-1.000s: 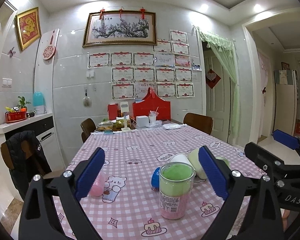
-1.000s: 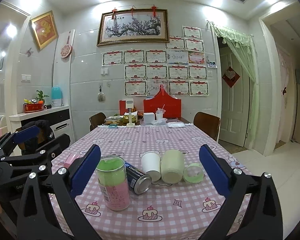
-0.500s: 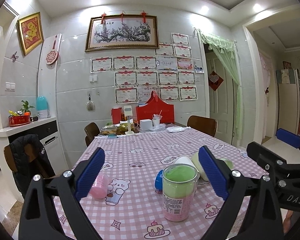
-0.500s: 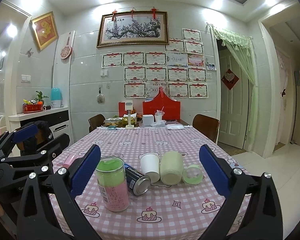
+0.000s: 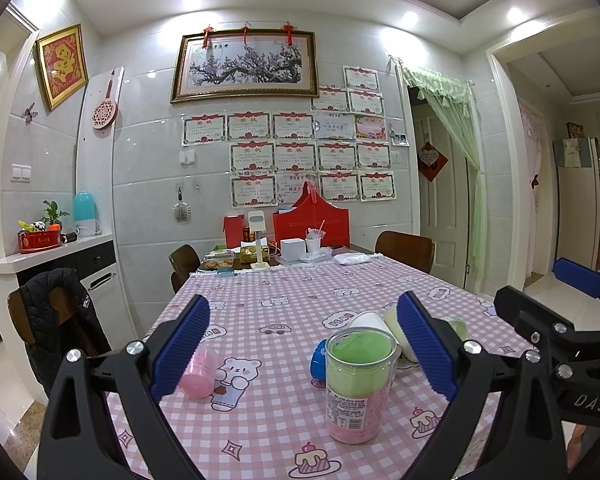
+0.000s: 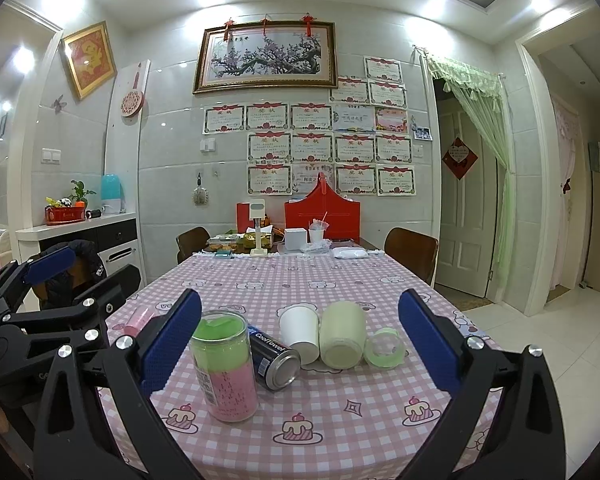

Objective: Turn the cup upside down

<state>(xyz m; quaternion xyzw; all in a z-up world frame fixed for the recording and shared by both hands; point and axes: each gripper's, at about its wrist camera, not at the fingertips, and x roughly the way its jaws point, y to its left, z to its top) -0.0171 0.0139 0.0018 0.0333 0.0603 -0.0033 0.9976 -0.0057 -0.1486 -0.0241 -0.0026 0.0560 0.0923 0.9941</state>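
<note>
A clear plastic cup with green and pink filling stands upright on the pink checked tablecloth, near the front edge; it also shows in the right wrist view. My left gripper is open and empty, held above the table with the cup just inside its right finger. My right gripper is open and empty, with the cup by its left finger. Each gripper shows at the edge of the other's view.
Behind the cup lie a blue can, a white paper cup, a cream cup and a small green cup, all on their sides. A pink cup lies at the left. Boxes and clutter stand at the far end; chairs surround the table.
Both views have drifted slightly; the cup sits a little lower and closer in the left wrist view. Both grippers stay open and nothing on the table has moved.
</note>
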